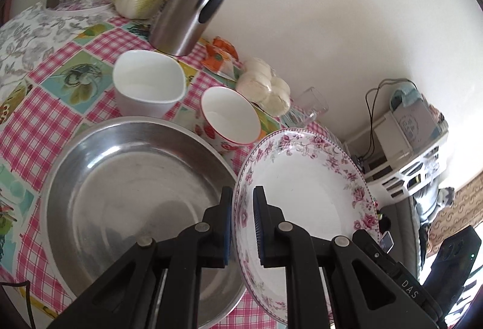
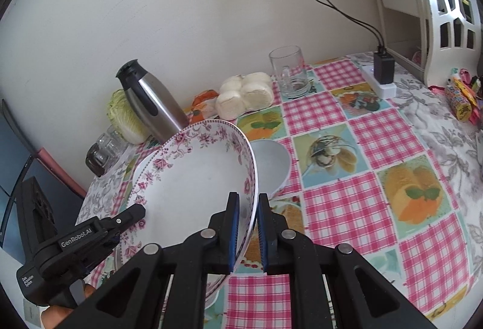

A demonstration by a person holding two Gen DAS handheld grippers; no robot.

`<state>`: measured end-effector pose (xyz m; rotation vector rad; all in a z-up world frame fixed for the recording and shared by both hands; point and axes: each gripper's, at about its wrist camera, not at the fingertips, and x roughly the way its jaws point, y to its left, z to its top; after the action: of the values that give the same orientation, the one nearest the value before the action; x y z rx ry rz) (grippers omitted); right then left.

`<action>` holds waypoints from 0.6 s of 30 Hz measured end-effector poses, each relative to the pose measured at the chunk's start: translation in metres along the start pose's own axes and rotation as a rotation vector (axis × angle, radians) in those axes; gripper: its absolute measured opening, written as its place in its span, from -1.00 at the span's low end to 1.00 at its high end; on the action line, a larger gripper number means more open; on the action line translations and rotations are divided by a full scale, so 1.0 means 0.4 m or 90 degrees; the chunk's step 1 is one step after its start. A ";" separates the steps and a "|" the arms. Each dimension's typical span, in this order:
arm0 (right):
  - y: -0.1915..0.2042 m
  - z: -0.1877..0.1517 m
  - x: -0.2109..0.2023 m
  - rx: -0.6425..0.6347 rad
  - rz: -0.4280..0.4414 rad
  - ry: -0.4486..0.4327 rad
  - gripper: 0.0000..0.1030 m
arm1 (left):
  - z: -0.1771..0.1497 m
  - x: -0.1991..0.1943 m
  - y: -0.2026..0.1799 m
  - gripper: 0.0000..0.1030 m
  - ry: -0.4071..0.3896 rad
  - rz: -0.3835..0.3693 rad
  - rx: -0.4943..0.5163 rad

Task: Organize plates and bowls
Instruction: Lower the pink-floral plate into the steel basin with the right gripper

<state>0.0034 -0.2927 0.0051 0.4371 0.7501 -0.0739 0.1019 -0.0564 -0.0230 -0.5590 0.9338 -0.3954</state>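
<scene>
Hand-held grippers (image 1: 243, 223) (image 2: 248, 234) on glossy floral plate (image 1: 305, 190)

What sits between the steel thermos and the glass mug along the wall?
In the right wrist view, an orange packet and a bag of white buns lie between the steel thermos and the glass mug.

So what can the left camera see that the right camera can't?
Only the left wrist view shows the big metal basin and the red-rimmed bowl. Only the right wrist view shows the power strip and snack packets. Both show the flowered plate, held at opposite rims by the left gripper and right gripper, plus the thermos.
</scene>
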 end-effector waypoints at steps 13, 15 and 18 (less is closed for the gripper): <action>0.126 -0.020 0.107 -0.039 0.039 0.053 -0.75 | 0.035 -0.043 0.142 -0.75 -0.029 0.055 -0.098; 0.141 -0.031 0.133 -0.047 0.041 0.072 -0.76 | 0.035 -0.051 0.160 -0.75 -0.033 0.070 -0.105; 0.159 -0.045 0.161 -0.054 0.042 0.092 -0.76 | 0.040 -0.052 0.184 -0.75 -0.035 0.091 -0.120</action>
<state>0.0529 -0.2220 -0.0271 0.3887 0.8772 0.0520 0.1099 0.0176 -0.0470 -0.6666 0.9568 -0.1635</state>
